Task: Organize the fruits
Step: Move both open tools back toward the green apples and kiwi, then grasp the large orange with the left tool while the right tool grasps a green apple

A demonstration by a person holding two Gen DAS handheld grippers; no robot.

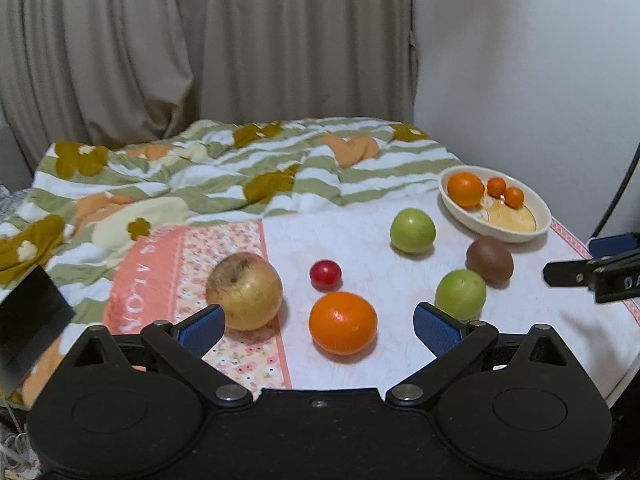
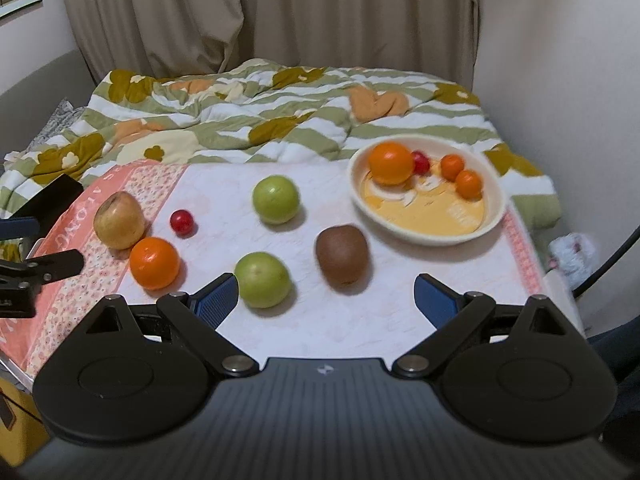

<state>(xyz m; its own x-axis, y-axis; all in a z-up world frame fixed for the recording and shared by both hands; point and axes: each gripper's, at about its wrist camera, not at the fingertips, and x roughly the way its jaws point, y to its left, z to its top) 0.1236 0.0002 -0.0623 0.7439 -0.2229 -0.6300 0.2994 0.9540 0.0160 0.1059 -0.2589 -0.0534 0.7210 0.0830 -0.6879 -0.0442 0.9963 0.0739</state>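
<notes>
A cream bowl (image 2: 496, 216) at the back right holds an orange (image 2: 390, 162), a small red fruit (image 2: 421, 162) and two small oranges (image 2: 452, 167). On the cloth lie a yellow-brown apple (image 1: 244, 290), a red cherry tomato (image 1: 325, 274), an orange (image 1: 343, 323), two green apples (image 1: 412, 231) (image 1: 460, 294) and a brown kiwi (image 1: 489, 259). My left gripper (image 1: 320, 326) is open, just before the orange. My right gripper (image 2: 326, 300) is open and empty, near the nearer green apple (image 2: 262, 279) and kiwi (image 2: 342, 255).
A rumpled green-striped blanket (image 1: 224, 168) covers the bed behind the pink-bordered cloth (image 1: 360, 236). Curtains (image 1: 200, 40) and a white wall (image 1: 520, 60) stand behind. A black cable (image 2: 608, 268) and a plastic bag (image 2: 572, 256) lie off the right edge.
</notes>
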